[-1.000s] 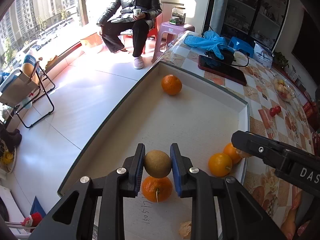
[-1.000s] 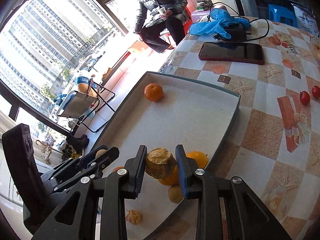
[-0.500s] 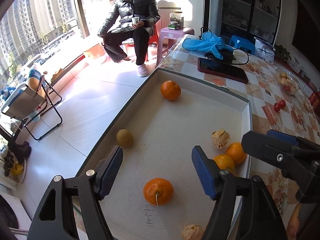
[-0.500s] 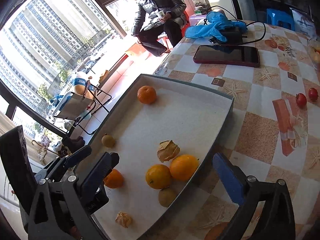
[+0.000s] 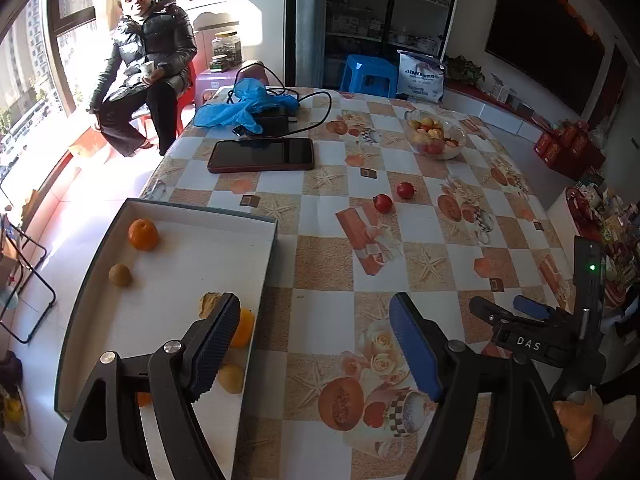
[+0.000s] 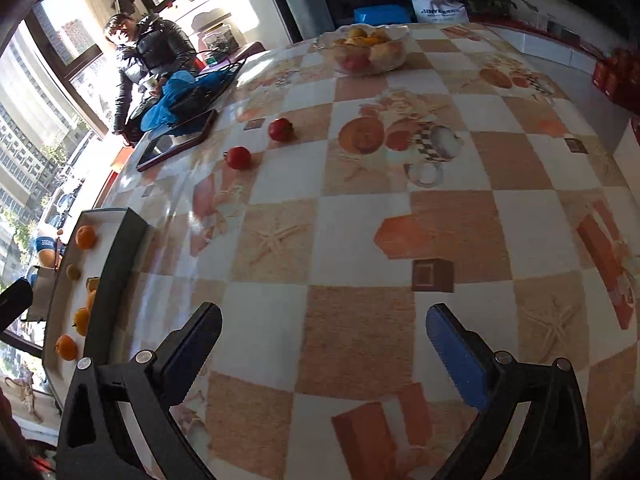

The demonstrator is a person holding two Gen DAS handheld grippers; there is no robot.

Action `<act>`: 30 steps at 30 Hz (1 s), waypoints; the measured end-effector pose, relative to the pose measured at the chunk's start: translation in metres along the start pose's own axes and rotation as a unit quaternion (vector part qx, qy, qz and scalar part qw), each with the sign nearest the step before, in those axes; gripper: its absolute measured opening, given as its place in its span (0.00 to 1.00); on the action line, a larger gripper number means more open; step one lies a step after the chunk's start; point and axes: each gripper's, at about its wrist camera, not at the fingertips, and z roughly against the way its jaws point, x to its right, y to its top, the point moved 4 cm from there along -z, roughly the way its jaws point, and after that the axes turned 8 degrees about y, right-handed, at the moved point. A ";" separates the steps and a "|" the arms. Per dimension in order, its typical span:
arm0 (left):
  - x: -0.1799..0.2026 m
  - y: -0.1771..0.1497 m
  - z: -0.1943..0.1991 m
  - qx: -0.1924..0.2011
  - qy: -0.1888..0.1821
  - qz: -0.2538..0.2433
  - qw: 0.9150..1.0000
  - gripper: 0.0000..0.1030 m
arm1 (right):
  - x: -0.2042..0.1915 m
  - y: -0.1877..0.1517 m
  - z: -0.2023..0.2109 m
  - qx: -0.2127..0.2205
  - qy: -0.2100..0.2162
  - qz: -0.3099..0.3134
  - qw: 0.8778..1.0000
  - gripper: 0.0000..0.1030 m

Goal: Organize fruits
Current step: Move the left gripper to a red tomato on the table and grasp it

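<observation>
Both tools empty, as I read them. Left tool (image 5: 316,344): jaws have just been opening and stand wide, nothing between them, straddling the near right wall of the tray. Right tool (image 6: 324,344): jaws at full spread over bare tabletop (image 6: 360,240), holding nothing.

Inventory, largest first:
- Tabletop — checked cloth, carries everything below.
- Tray (image 5: 268,264) — at the left edge; already holds an orange (image 5: 143,234), a small brown fruit (image 5: 120,275), a papery husk fruit (image 5: 209,303) and more oranges partly hidden behind my left pad.
- Glass bowl (image 6: 364,50) of mixed fruit — far side, well apart from both tools.
- Two small red fruits (image 6: 238,157), (image 6: 281,129) — loose on the cloth, between tray and bowl.

Deciding relation: the red pair lies ahead and to the left of the right tool, near-round, so no long axis to align. My judgement — either tool could reach; the left one sits nearer the tray.
</observation>
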 end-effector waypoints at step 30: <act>0.150 0.097 -0.192 0.015 0.075 -0.085 0.993 0.61 | 0.093 -0.012 0.026 0.068 -0.144 0.011 0.987 1.00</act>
